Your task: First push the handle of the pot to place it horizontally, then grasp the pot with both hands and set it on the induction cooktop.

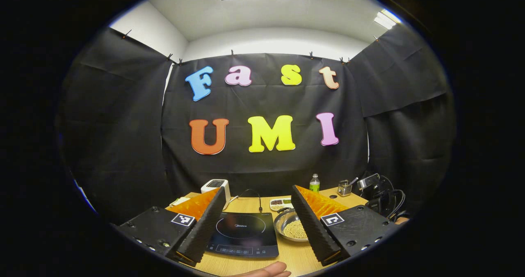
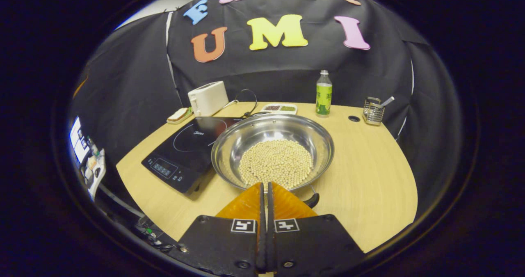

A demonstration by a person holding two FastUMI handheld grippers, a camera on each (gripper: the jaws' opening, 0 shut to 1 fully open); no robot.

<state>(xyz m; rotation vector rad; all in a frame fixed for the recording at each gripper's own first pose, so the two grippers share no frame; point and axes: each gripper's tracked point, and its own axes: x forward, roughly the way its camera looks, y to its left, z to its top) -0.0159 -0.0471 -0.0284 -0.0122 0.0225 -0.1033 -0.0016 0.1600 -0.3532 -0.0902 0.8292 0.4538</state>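
A steel pot (image 2: 229, 139) holding pale beans (image 2: 277, 162) sits mid-table, just right of the black induction cooktop (image 2: 184, 149). Its dark handle (image 2: 312, 200) pokes out at the near rim, just right of my right gripper (image 2: 264, 184). That gripper is shut with nothing between its fingers, its tips at the pot's near edge. In the left gripper view, my left gripper (image 1: 258, 188) stands open above the near side of the table. The cooktop (image 1: 242, 234) shows between its fingers. The pot (image 1: 289, 227) is partly hidden behind its right finger.
Along the back of the wooden table (image 2: 369, 178) stand a white appliance (image 2: 208, 97), a small divided tray (image 2: 280, 108), a green-labelled bottle (image 2: 323, 94) and a metal holder (image 2: 373, 111). A cord runs behind the cooktop. A hand (image 1: 266, 271) shows at the near edge.
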